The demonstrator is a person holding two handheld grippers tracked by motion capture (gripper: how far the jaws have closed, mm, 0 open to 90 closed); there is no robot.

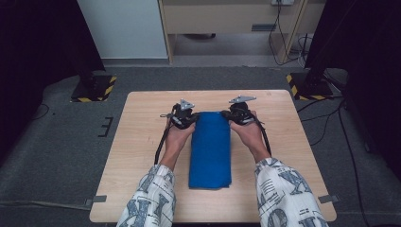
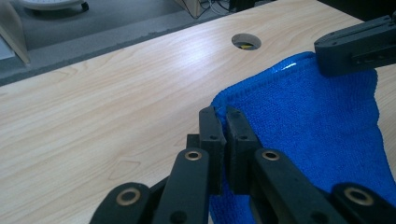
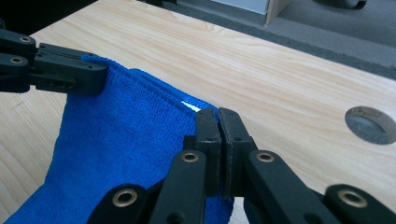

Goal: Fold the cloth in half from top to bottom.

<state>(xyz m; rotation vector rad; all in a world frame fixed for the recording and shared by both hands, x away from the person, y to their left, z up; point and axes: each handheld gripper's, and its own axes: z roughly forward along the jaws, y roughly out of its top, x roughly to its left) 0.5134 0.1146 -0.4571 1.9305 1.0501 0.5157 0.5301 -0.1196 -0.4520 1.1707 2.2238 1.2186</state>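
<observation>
The blue towel (image 1: 210,150) lay lengthwise down the middle of the table (image 1: 137,156), its far corners pinched by the left gripper (image 2: 219,114) and right gripper (image 3: 218,114). Bare wood stretched to the left and right edges. A round cable hole (image 3: 371,124) opened near the far right corner.

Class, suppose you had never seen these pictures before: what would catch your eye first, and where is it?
The bright blue cloth stands out, folded into a long strip down the middle of the wooden table. At its far end the left gripper and right gripper each pinch a corner, jaws shut on the fabric. The patterned sleeves at the near edge also draw the eye.
</observation>
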